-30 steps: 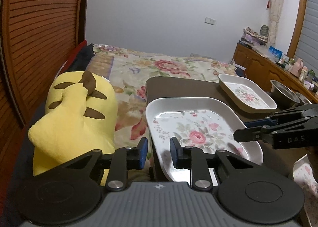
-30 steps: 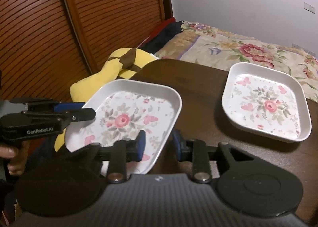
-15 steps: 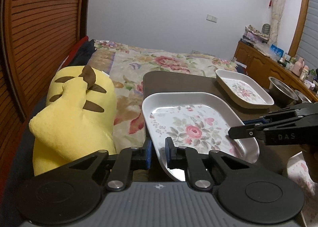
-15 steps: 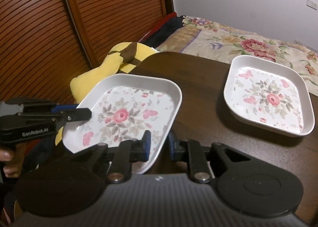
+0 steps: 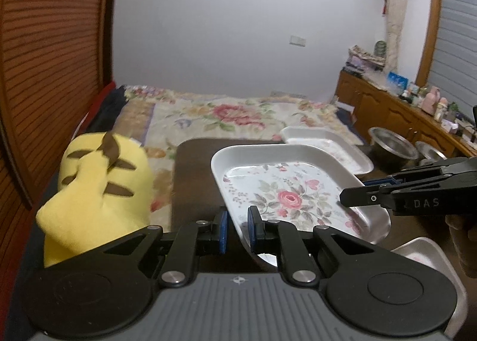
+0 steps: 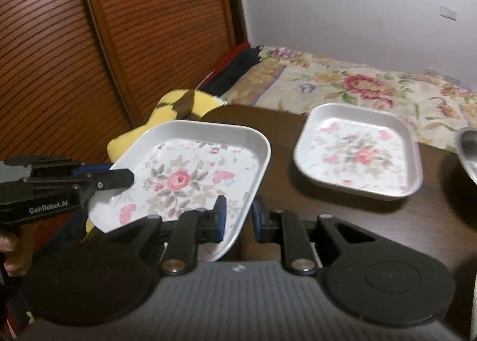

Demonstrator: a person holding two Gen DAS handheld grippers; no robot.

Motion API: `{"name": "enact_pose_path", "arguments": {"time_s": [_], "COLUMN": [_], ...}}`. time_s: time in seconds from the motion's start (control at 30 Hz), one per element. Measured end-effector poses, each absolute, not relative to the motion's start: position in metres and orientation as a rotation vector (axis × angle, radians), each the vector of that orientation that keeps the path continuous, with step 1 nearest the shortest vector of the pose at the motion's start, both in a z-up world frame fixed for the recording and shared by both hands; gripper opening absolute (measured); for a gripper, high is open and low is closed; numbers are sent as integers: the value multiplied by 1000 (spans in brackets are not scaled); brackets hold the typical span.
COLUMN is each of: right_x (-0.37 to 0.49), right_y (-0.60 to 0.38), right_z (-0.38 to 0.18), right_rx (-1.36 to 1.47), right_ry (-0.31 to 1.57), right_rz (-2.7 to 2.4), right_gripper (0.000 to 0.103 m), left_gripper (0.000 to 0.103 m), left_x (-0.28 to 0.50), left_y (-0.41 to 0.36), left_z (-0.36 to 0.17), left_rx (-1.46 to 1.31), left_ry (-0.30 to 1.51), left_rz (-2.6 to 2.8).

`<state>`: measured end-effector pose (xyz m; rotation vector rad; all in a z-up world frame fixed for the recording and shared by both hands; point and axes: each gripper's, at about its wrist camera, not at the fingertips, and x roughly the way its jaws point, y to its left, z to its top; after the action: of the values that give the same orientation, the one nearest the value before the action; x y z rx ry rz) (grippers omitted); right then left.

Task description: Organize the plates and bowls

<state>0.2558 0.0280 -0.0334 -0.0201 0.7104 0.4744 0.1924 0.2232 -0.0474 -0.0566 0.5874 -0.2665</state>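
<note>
A dark wooden table point(image 6: 342, 221) stands in front of a bed with a flowered cover point(image 5: 232, 114), and a yellow plush toy point(image 5: 98, 186) lies beside the table. A white floral plate point(image 5: 286, 186) is held above the table, tilted, by both tools. The left gripper point(image 5: 237, 229) is clamped on its near rim, and the right gripper point(image 6: 238, 217) is clamped on the opposite rim. A second floral plate point(image 6: 360, 153) rests flat on the table, well apart. A steel bowl point(image 5: 390, 141) stands behind it.
</note>
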Motion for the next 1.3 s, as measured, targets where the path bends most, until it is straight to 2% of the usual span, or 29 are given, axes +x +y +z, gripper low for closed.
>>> {"name": "enact_pose_path", "arguments": {"time_s": [0.53, 1.3], "right_x": [198, 156], "right_y": [-36, -68], "right_z": [7, -5], "right_rx": [54, 86], "right_ry": [562, 577], "right_rz": [403, 372], "right_gripper": [20, 20], "left_gripper": [15, 15], "left_x": [148, 110], "left_y": [165, 135], "left_z": [13, 5], "left_rx": [20, 41], "left_ry": [459, 490], "left_rz": [-350, -387]}}
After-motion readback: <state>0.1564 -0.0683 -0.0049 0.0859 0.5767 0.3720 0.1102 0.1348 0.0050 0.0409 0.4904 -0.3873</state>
